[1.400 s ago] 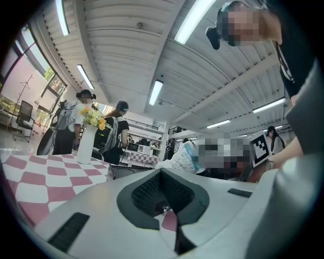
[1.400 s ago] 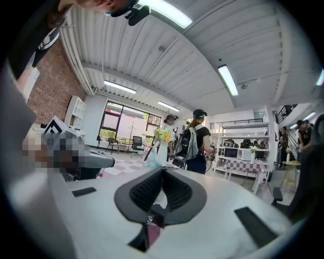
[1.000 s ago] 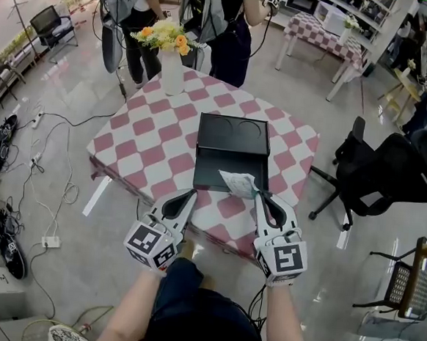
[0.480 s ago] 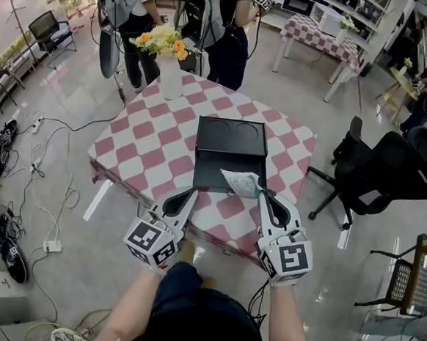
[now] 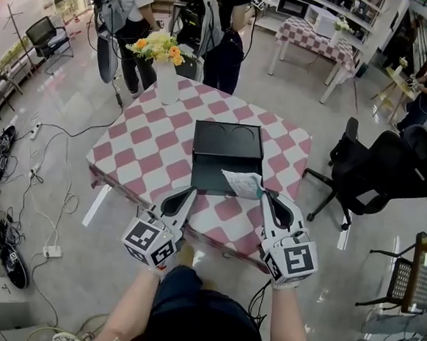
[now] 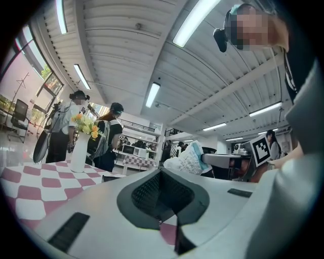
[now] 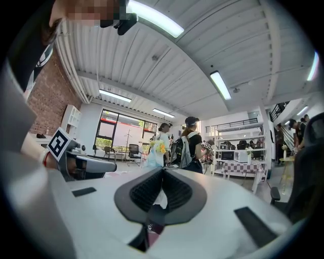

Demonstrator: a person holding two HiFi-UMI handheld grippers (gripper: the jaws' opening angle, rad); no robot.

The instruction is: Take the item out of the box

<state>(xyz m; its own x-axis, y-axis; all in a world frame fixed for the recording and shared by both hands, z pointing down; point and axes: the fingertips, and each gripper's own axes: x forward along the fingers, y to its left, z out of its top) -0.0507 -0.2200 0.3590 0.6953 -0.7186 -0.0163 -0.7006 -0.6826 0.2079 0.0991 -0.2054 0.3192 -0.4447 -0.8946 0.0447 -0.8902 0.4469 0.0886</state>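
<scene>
Both grippers rose slightly since earlier frame, packet with them. Your right gripper stayed clamped on packet's edge, just above front flap of box. Left gripper was closed, empty. Packet looked light, soft, crinkly: you needed firm edge pinch.

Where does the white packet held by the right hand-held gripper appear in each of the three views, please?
Head view: white packet, centre, over the black box's near edge, in the right hand-held gripper.
Left gripper view: right of centre, above the jaws.
Right gripper view: white sliver low centre, between the shut jaws.
Shared landmark: the flower vase.
</scene>
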